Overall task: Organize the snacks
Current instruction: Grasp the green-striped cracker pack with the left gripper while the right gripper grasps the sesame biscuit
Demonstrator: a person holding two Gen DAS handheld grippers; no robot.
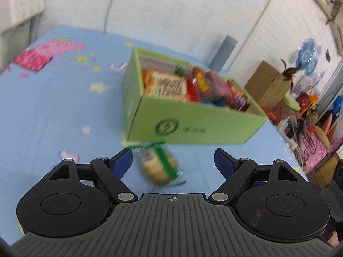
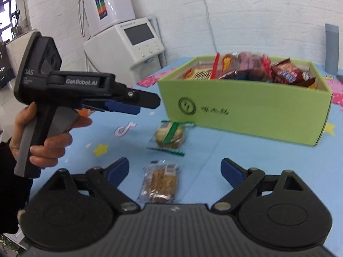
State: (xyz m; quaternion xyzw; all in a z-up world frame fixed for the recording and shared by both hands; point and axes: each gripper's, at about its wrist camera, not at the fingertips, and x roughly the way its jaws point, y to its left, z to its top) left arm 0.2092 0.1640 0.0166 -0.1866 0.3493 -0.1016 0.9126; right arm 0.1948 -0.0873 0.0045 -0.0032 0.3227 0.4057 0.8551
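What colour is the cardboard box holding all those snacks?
The open cardboard snack box is light green with a dark green round logo, clearest in the right wrist view.

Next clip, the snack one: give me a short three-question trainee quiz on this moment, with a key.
1. True or false: the green box holds no snacks yet.
2. How many wrapped snacks lie on the blue sheet outside the box?
3. Which snack lies in front of the right gripper? A) the round green-banded biscuit B) the brown clear-wrapped bar C) a red packet

Key: 1 false, it is nearly full. 2 two. 3 B; the left gripper faces the biscuit, and both grippers are open, holding nothing.
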